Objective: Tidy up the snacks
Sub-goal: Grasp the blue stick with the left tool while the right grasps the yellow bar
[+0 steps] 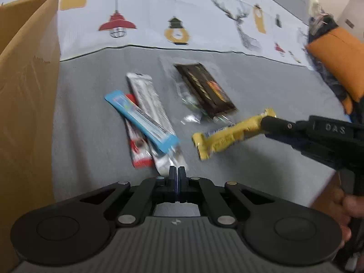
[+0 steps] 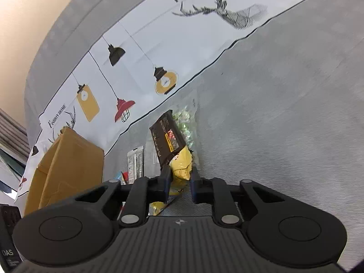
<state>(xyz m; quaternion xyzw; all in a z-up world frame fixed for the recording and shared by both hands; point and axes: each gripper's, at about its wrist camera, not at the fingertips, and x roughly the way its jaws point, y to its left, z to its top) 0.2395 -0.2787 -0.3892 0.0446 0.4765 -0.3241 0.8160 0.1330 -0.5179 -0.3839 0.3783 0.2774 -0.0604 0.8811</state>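
My right gripper (image 2: 179,170) is shut on a yellow snack bar (image 2: 180,167). In the left wrist view it (image 1: 264,121) holds the yellow bar (image 1: 225,137) lifted above the grey cloth. On the cloth lie a blue bar (image 1: 142,118) across a silver bar (image 1: 149,104) and a red bar (image 1: 136,145), and a dark brown packet (image 1: 204,88) on a clear bag of green sweets (image 1: 193,104). My left gripper (image 1: 176,170) is shut and empty, just in front of the silver bar's near end. A cardboard box (image 1: 25,104) stands at the left.
A white printed sheet (image 1: 159,18) covers the back of the grey surface (image 1: 273,86). An orange cushion (image 1: 336,61) lies at the far right. The box also shows in the right wrist view (image 2: 66,168), left of the snacks.
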